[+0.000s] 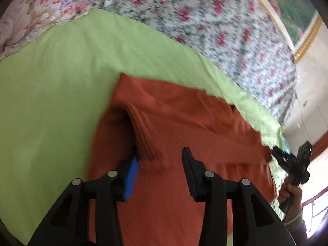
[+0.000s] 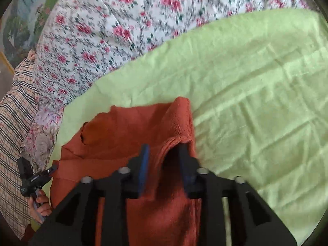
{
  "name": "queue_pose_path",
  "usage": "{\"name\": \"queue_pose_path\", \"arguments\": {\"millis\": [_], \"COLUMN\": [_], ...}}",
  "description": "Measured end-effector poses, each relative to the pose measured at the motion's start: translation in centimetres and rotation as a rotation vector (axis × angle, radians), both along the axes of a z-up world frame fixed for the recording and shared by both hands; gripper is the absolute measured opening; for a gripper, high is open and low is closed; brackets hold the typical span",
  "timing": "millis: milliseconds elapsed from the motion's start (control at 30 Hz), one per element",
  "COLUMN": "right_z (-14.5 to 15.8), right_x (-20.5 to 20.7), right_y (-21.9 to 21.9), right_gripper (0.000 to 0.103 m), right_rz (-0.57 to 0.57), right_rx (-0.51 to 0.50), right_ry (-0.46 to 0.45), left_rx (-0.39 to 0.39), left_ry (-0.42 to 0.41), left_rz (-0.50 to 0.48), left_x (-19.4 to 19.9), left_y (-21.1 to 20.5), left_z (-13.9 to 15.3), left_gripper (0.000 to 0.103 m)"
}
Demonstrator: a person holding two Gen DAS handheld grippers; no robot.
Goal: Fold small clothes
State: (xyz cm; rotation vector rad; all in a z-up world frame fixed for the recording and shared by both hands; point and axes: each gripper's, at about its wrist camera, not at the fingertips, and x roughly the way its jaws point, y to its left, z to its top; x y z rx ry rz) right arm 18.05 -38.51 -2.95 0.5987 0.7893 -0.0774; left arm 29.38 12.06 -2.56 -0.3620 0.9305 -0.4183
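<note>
A rust-orange knit garment [image 1: 184, 119] lies on a light green sheet [image 1: 61, 82], partly lifted and bunched. My left gripper [image 1: 160, 160] has its jaws apart over the garment, with a ribbed fold of cloth rising between them near the blue-padded left finger [image 1: 131, 176]. In the right wrist view the garment [image 2: 127, 129] hangs from my right gripper [image 2: 164, 155], whose jaws stand a little apart with a raised fold of knit between them. Each gripper also shows at the edge of the other's view: the right one [image 1: 291, 162] and the left one [image 2: 39, 178].
The green sheet [image 2: 256, 92] covers a bed with a floral quilt [image 2: 123, 30] behind it. A plaid pillow [image 2: 14, 112] lies at the left. A framed painting [image 1: 297, 20] and white wall are at the far right.
</note>
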Motion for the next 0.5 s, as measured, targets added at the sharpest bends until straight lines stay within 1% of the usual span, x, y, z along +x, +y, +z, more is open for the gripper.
{"name": "queue_pose_path", "arguments": {"millis": [67, 100, 167, 200, 233, 267, 300, 333, 400, 500], "right_z": [1.1, 1.5, 1.7, 1.3, 1.0, 0.5, 0.0, -0.7, -1.4, -1.2], "right_x": [-1.6, -2.2, -2.6, -2.1, -1.8, -1.1, -0.4, 0.4, 1.8, 3.9], "right_y": [1.3, 2.3, 5.3, 7.3, 8.6, 10.3, 11.3, 12.2, 12.2, 9.6], "right_gripper": [0.041, 0.041, 0.041, 0.041, 0.041, 0.041, 0.041, 0.041, 0.041, 0.041], "right_rz": [0.001, 0.027, 0.148, 0.237, 0.288, 0.356, 0.396, 0.43, 0.427, 0.331], "right_rx": [-0.013, -0.01, -0.003, -0.016, -0.035, -0.077, -0.115, -0.175, -0.238, -0.24], "right_ry": [-0.039, -0.05, -0.05, -0.022, 0.001, 0.038, 0.067, 0.106, 0.145, 0.141], "left_rx": [-0.005, -0.004, 0.031, 0.061, 0.093, 0.121, 0.139, 0.15, 0.167, 0.193], "left_ry": [0.007, 0.013, 0.028, 0.024, 0.015, 0.011, 0.016, 0.015, 0.009, 0.003], "left_rz": [-0.072, -0.099, -0.141, -0.155, -0.167, -0.179, -0.19, -0.188, -0.166, -0.071], "left_x": [-2.0, -2.5, -3.2, -3.1, -2.9, -2.3, -1.4, -0.3, 2.3, 6.5], "left_y": [-2.0, -2.7, -4.8, -5.7, -6.3, -6.8, -7.1, -7.2, -7.0, -5.5], "left_z": [-0.4, -0.6, -1.3, -1.4, -1.4, -1.3, -1.2, -1.0, -0.5, 0.2], "left_gripper": [0.047, 0.047, 0.048, 0.048, 0.048, 0.048, 0.047, 0.047, 0.047, 0.048]}}
